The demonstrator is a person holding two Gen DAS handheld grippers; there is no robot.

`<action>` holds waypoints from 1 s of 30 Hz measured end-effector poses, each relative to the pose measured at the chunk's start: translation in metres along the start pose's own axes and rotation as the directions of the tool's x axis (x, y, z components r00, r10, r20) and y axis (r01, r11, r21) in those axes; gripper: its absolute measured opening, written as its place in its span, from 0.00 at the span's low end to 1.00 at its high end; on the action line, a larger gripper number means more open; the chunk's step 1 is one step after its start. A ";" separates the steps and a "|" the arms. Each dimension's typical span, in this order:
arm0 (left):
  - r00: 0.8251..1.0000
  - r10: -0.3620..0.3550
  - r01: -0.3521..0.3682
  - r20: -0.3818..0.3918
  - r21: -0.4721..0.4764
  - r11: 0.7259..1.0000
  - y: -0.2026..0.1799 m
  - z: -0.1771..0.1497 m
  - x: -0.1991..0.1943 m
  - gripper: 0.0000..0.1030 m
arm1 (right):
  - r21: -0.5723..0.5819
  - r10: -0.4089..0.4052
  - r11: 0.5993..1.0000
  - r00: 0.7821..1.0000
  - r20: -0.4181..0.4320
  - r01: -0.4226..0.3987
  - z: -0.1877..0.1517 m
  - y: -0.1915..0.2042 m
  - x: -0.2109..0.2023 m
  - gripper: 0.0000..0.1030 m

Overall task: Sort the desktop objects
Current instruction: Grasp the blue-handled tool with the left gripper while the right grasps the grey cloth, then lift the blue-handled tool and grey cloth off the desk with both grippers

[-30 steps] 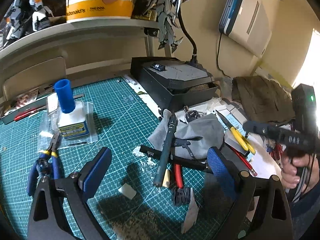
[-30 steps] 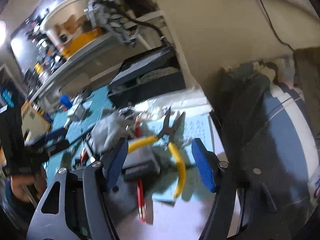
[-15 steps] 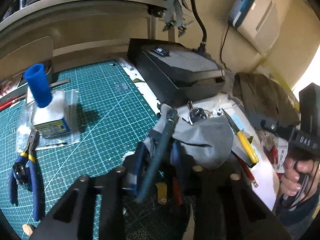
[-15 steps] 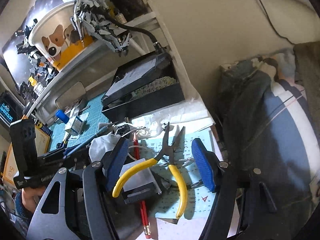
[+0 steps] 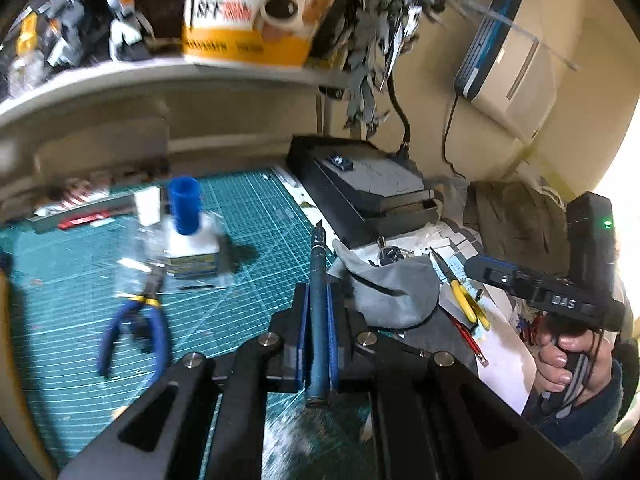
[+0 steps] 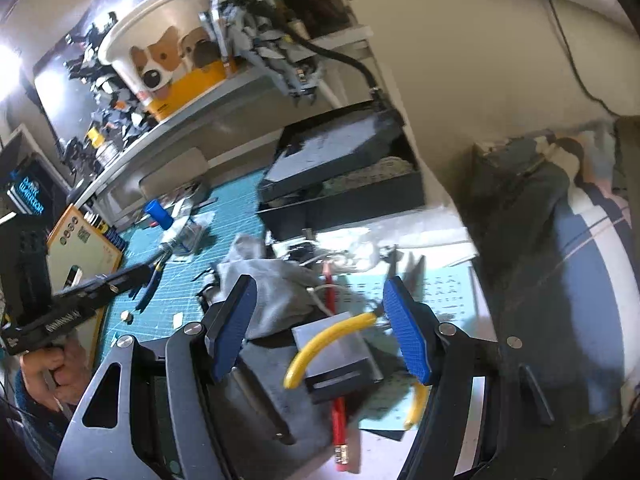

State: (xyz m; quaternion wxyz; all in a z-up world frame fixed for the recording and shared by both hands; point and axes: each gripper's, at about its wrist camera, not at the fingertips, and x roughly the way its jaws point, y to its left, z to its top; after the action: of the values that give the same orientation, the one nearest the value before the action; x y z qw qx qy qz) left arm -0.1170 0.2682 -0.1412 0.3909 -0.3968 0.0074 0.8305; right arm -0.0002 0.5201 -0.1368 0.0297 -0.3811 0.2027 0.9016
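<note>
**Left wrist view: pen-shaped tool clamped; right tongs empty**

Left gripper [image 5: 319, 332] points steeply down over the green cutting mat [image 5: 248, 216]. Its blue pads are closing hard onto a dark teal pen-shaped tool [image 5: 319, 280], which runs lengthwise between them, tip toward the far side, clear of the mat.

Blue-handled pliers [image 5: 136, 320] lie left of it on the mat; a glue bottle with a blue cap [image 5: 185, 220] stands beyond them. A grey cloth [image 5: 392, 292] is bunched to the right.

Right gripper [image 6: 320, 328], held by a hand [image 5: 568, 364] at the right edge, angles down with jaws standing wide, nothing between the pads. Beneath lie yellow-handled pliers [image 6: 328, 340] and a red pencil [image 6: 338, 416].
</note>
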 end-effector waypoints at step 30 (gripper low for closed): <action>0.985 0.145 -0.145 0.098 -0.010 0.989 0.022 -0.016 -0.086 0.08 | -0.368 -0.227 0.912 0.970 -0.088 0.180 0.040 0.108 0.034 0.12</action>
State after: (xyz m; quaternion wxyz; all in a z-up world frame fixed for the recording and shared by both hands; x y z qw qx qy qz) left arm -0.0884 0.1920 -0.1019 0.3287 -0.3542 0.0157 0.8753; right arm -0.0737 0.4335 -0.0989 0.0406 -0.4564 -0.0037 0.8888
